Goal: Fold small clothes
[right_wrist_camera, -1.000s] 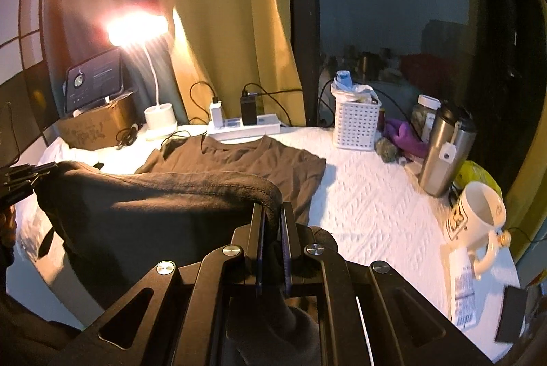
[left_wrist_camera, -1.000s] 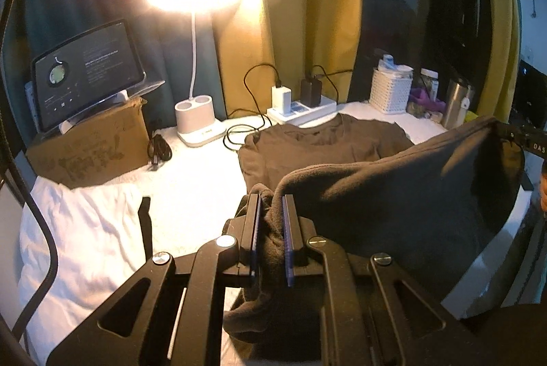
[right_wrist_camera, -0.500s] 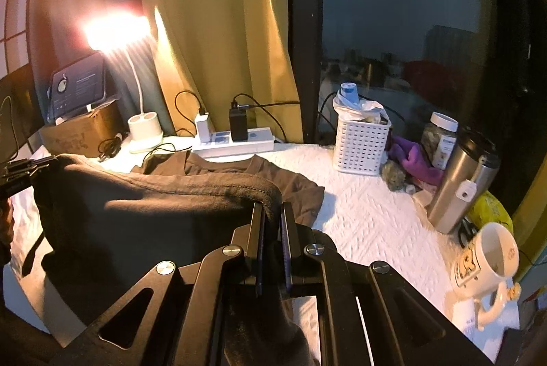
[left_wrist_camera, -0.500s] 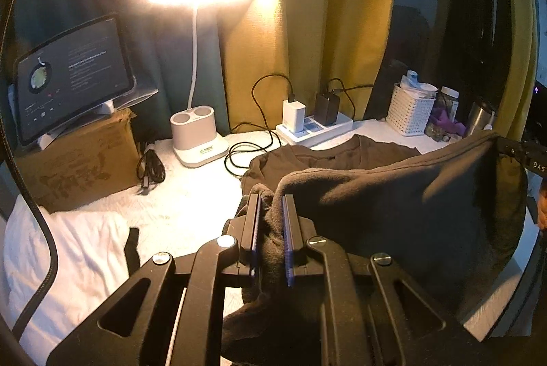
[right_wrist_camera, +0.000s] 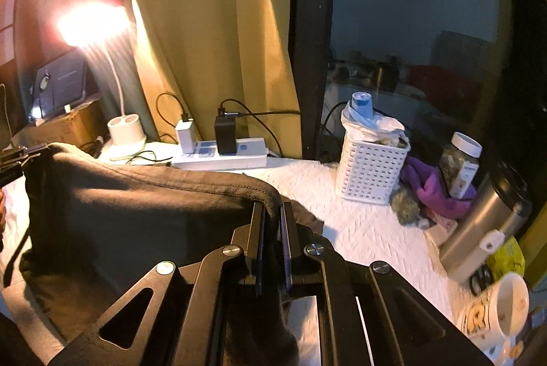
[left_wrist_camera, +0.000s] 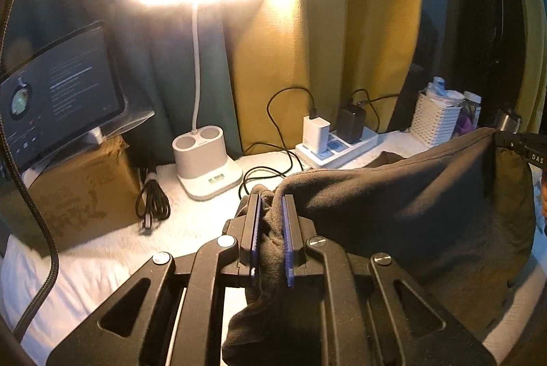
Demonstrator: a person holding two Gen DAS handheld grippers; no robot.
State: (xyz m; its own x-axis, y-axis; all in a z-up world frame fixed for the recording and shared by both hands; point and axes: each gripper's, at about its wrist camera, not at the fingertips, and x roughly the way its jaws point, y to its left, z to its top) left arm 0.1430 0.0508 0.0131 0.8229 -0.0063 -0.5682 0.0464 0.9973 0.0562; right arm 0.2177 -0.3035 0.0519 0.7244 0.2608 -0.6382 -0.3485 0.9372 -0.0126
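On top of the white quilted table cover I hold up a big dark brown cotton shirt. It hangs stretched between my two tongs, above the table. Part of it still lies flat on the cover by the white power strip.

My left gripper is squeezed nearly closed on one bunched top corner of the shirt. My right gripper is squeezed nearly closed on the other top corner. In the left view, the right gripper's black tip shows at the far right edge, pinching the cloth.

Behind the shirt hangs a yellow curtain. A black tablet stands on a brown cardboard box. A white desk lamp shines very bright. A white plastic basket sits near a silver metal flask. A cream mug lies near the right edge.
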